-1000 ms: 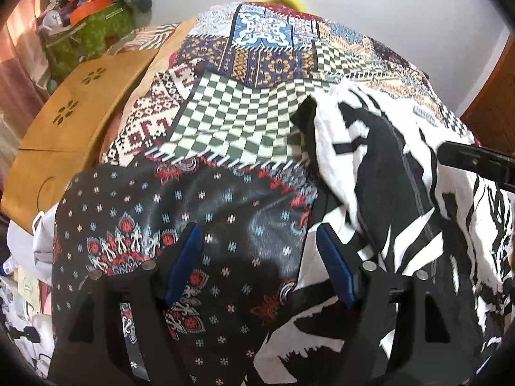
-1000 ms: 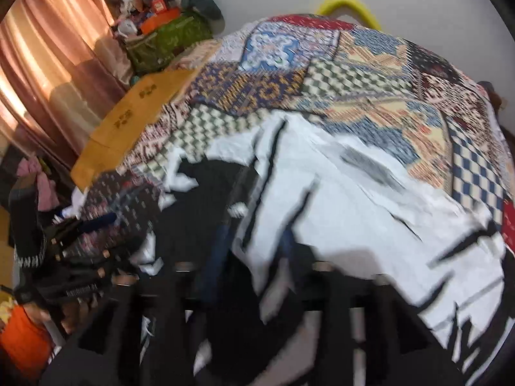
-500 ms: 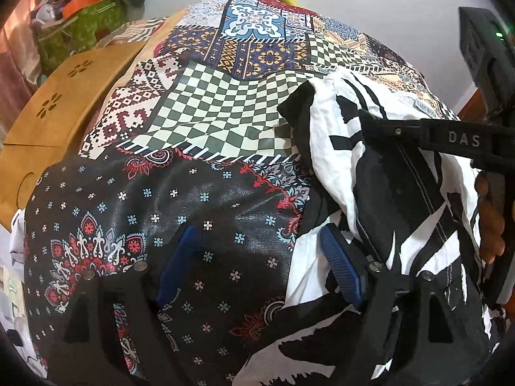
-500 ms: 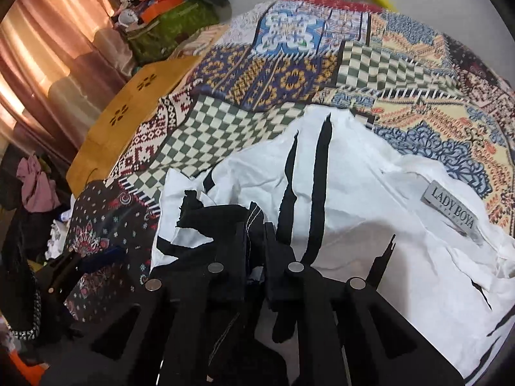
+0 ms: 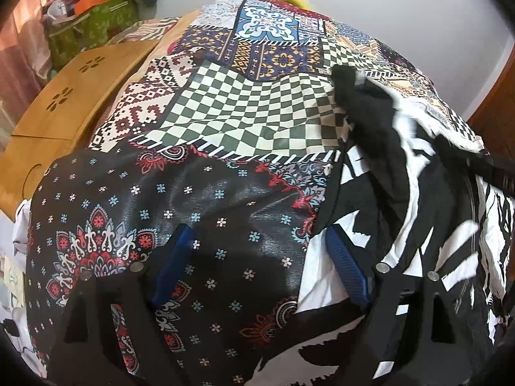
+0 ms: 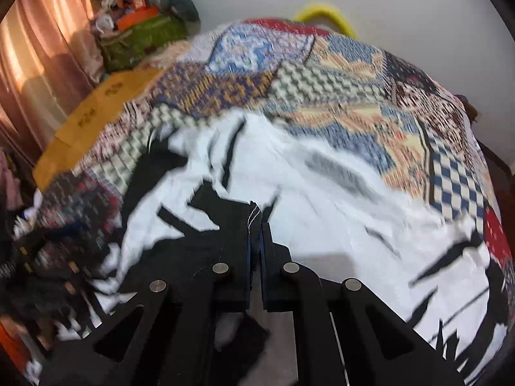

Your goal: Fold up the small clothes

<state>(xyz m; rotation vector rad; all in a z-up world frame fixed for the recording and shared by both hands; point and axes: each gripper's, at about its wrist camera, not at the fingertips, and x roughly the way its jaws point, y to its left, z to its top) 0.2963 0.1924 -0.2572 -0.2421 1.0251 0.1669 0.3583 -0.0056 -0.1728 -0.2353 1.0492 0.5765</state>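
A patchwork quilt [image 5: 244,112] is spread out — beside its left edge a wooden board [image 5: 64,109], beyond that a green bag [image 5: 93,22].

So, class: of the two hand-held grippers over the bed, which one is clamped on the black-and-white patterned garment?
The right gripper: it pinches a black fold of the black-and-white patterned garment. The left gripper is opening above the patchwork bedspread.

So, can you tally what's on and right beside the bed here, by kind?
Black-and-white garment: 1
Patchwork bedspread: 1
Wooden lap table: 1
Green bag: 1
Yellow ring-shaped thing, partly hidden behind the bed: 1
Total: 5
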